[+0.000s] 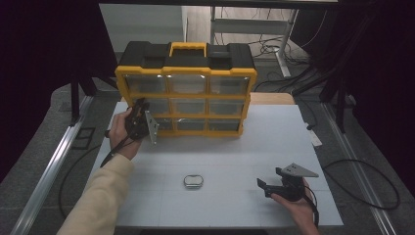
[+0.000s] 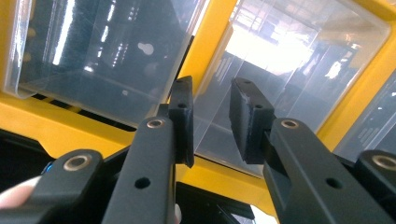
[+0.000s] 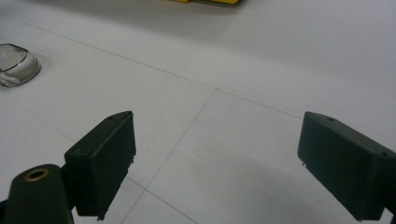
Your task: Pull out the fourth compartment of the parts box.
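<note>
A yellow-and-black plastic organiser cabinet [image 1: 186,88] w/ 9 clear drawers in 3 rows of 3 stands upright at the far side of the white table [image 1: 235,156]; a yellow carry handle sits on its black top. The left gripper [image 1: 142,110] is up against the cabinet's left column, at abt the middle row. In the left gripper view its jaws stand narrow, a slim gap between the pads [image 2: 184,116], tips right at the front of a clear plastic drawer [image 2: 261,70] near the yellow divider [image 2: 210,42] between 2 drawers. Can't tell if the pads actually pinch the drawer's lip; nothing visibly clamped between them. A cream sleeve [image 1: 98,196] runs up from the bottom left to that hand.

The right gripper [image 1: 274,183] rests low over the table's near right part, jaws wide apart, nothing between them, bare table under them.

A small oval clear-lidded metal tin [image 1: 193,181] lies on the table's near middle, well apart from both grippers & from the cabinet; it also shows at the left edge of the right gripper view [image 3: 16,65].
</note>
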A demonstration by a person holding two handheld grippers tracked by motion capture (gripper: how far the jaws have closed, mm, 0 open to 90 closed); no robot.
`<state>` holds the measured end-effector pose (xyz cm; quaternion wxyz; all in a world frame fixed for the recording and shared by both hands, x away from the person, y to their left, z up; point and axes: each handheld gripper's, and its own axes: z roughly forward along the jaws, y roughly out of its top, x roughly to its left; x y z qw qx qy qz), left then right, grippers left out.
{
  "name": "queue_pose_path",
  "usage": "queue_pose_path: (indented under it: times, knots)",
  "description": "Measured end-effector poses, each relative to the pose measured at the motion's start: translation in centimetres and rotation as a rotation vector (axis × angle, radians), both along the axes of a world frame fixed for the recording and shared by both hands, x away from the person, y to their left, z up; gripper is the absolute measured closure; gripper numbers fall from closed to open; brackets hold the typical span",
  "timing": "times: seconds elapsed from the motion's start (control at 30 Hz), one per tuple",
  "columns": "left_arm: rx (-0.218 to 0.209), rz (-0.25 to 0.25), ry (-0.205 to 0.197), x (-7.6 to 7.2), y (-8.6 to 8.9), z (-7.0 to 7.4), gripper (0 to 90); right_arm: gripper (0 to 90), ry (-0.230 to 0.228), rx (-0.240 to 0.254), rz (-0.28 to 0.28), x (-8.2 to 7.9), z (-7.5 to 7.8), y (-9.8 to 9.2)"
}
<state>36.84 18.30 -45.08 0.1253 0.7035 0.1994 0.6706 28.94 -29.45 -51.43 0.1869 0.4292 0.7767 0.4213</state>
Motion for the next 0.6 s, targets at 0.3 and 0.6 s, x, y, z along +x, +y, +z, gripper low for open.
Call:
queue_pose_path:
  times: [0.3,0.6]
  knots:
    - [-0.005,-0.004,-0.001,-0.43,0.0,0.06,70.2,12.0,-0.001,-0.001,0.001,0.0,0.0,0.01]
    - [-0.008,-0.009,-0.002,-0.94,0.06,0.05,70.0,12.0,-0.003,-0.001,0.0,-0.01,0.0,0.03]
